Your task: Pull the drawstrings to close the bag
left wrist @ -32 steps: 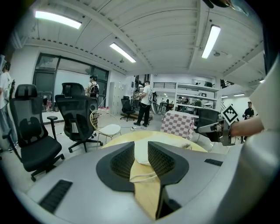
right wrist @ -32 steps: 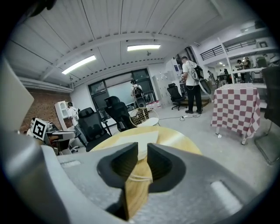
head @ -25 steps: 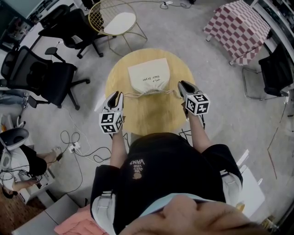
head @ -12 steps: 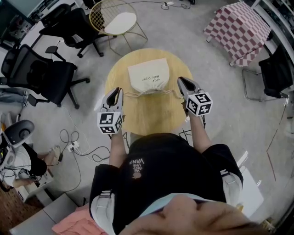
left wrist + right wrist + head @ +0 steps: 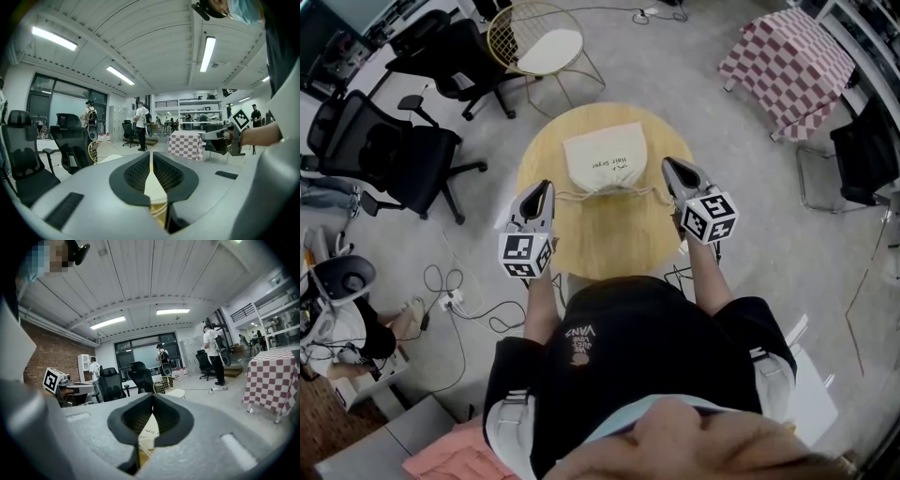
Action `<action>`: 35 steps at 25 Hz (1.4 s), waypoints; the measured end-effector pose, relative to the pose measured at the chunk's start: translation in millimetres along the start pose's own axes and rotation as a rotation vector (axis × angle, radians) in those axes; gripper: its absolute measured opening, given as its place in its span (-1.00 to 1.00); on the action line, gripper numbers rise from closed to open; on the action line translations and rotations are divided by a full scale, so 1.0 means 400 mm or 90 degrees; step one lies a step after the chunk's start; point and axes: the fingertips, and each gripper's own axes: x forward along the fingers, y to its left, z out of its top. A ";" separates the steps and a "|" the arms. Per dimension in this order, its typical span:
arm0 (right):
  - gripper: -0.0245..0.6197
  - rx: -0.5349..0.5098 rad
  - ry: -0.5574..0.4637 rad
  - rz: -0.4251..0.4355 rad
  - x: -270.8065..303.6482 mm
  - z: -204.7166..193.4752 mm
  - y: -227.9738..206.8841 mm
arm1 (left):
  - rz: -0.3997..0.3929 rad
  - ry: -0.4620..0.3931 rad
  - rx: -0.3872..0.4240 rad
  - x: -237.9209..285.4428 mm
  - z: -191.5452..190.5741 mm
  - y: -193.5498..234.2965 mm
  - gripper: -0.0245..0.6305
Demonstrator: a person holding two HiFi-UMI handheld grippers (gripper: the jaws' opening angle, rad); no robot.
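A cream drawstring bag (image 5: 603,159) lies on the far half of a round wooden table (image 5: 609,234), its gathered mouth toward me. Cords run out of the mouth to both sides. My left gripper (image 5: 546,186) is at the end of the left drawstring (image 5: 567,195); its jaws are closing, a narrow gap still shows, and the cord (image 5: 159,212) lies between them. My right gripper (image 5: 667,165) is shut on the right drawstring (image 5: 649,190), which shows low between its jaws (image 5: 144,451). Each gripper view looks across the bag at the other gripper.
Black office chairs (image 5: 394,155) stand left of the table and a gold wire chair (image 5: 539,42) behind it. A table with a red checked cloth (image 5: 787,61) is at the far right. Cables and a power strip (image 5: 450,295) lie on the floor at the left.
The jaws of both grippers have narrowed around the cord ends. The grippers have hardly shifted, and the bag lies where it was.
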 end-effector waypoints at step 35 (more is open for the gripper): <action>-0.93 -0.058 -0.037 0.049 -0.060 0.076 0.105 | -0.017 -0.066 0.045 -0.066 0.107 -0.082 -0.87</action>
